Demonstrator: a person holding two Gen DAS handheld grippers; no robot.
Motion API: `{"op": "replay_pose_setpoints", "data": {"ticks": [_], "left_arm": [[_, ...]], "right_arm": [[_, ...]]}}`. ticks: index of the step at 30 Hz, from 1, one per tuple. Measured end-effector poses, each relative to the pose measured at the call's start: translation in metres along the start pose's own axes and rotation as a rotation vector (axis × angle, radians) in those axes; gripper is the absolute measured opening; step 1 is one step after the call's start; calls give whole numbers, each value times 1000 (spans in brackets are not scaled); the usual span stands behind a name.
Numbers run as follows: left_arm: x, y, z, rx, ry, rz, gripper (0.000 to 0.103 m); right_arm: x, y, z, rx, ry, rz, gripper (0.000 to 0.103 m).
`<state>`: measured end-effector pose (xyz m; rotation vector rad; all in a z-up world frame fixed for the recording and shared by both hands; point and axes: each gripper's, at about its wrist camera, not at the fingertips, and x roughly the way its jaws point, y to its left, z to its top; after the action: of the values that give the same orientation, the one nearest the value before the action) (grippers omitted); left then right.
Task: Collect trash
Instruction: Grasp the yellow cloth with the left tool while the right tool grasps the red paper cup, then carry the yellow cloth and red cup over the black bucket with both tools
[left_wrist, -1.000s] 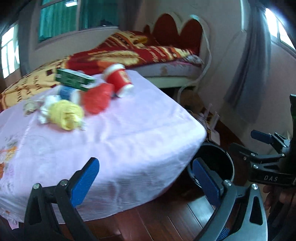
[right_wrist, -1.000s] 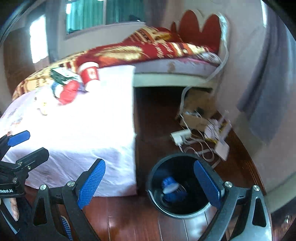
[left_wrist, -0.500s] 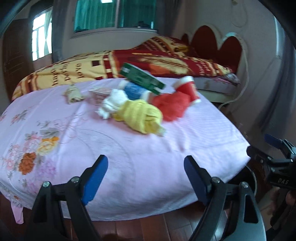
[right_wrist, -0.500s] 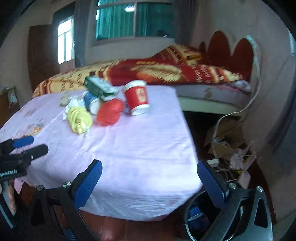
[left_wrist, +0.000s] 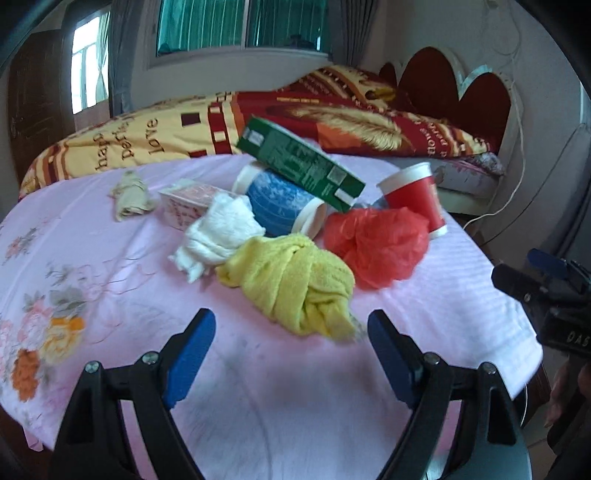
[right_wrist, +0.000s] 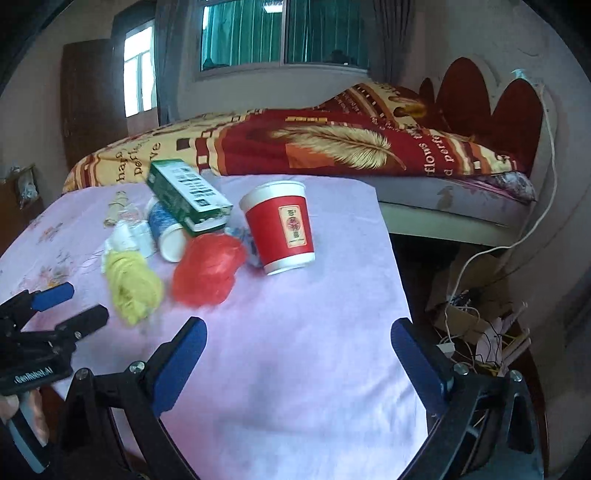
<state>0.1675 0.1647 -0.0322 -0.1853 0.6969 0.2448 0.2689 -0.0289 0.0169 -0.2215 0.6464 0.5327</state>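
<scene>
Pink tablecloth under both grippers: left gripper and right gripper spread wide, holding nothing.

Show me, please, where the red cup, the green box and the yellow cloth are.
red cup (right_wrist: 284, 229), right wrist view, on its side wall.
green box (left_wrist: 299, 162), left wrist view, on its long face.
yellow cloth (left_wrist: 295, 284), left wrist view, on its knot.
</scene>
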Motion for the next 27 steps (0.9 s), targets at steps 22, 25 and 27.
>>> {"op": "replay_pose_setpoints", "data": {"ticks": [22, 25, 27], "left_arm": [[40, -3, 22, 22, 61, -109, 40], [30, -1, 20, 22, 44, -127, 38], [19, -1, 16, 28, 22, -128, 38]], "right_arm": [[99, 2, 52, -49, 86, 148, 60], [85, 1, 46, -46, 65, 134, 60], [72, -1, 40, -36, 49, 127, 60]]}}
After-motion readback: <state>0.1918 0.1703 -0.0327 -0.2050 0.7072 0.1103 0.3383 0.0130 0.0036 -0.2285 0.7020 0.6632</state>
